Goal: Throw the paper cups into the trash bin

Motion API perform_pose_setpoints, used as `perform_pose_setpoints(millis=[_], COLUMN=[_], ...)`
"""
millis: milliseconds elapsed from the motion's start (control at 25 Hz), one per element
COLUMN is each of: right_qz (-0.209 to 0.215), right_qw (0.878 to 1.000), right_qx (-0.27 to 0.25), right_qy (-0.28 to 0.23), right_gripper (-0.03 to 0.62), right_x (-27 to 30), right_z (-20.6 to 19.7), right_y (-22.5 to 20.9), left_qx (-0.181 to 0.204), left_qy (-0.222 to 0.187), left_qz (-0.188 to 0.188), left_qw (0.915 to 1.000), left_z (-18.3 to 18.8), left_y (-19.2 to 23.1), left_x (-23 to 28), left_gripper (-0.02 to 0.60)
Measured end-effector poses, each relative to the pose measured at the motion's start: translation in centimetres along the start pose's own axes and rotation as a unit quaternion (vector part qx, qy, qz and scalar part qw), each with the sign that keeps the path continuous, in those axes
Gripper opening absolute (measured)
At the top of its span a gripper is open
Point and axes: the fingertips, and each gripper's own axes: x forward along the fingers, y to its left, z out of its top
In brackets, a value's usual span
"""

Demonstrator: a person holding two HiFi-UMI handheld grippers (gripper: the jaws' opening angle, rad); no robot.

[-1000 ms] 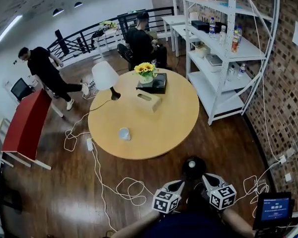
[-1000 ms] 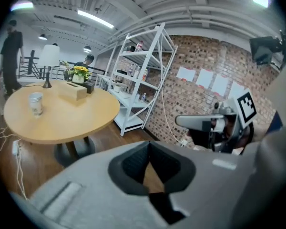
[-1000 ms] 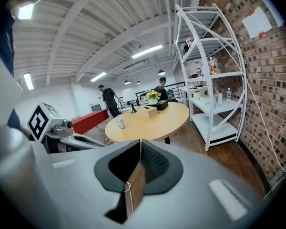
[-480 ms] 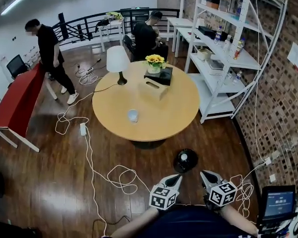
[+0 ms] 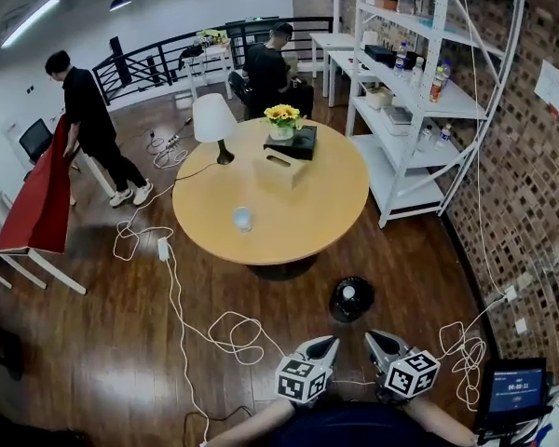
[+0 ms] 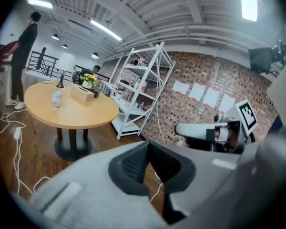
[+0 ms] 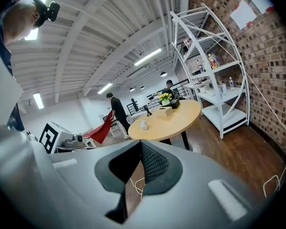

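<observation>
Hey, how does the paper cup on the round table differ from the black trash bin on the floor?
The paper cup stands up on the round wooden table, while the trash bin sits down on the floor, just off the table's near edge. The paper cup is pale; the trash bin is black. The paper cup looks much smaller than the trash bin. Both are round and upright.

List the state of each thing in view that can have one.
left gripper: shut, empty.
right gripper: shut, empty.
paper cup: upright on the round table, untouched.
trash bin: upright on the wooden floor, top open.
table lamp: upright; lit or not, cannot tell.
small screen: lit.
</observation>
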Motion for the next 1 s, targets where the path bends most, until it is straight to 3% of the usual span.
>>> perform_pose_setpoints(millis=[280,560,1000], right_qz=[0.001,-0.014,-0.007], right_qw=[1.0,0.998,0.998], right_qx=[-0.005,-0.025,-0.047], right_qy=[-0.027,-0.05,-0.04], right_gripper=[0.011,0.011,0.011], right_x=[-4.1,-6.6,-7.9], right_z=[-1.6,-1.2,-1.6], right_y=[-1.8,-3.0,-2.7], left_qx=[0.057,0.094,0.096], left_qy=[0.051,0.049,0.038], left_qz=[-0.04,-0.041,-0.017], left_qw=[0.9963,0.9935,0.9945], left_z=[-2.7,-2.7,-3.2], left_y=[-7.1,-9.4,-9.9], left_x=[2.5,3.3,2.3], left_gripper=[0.005,0.005,0.005])
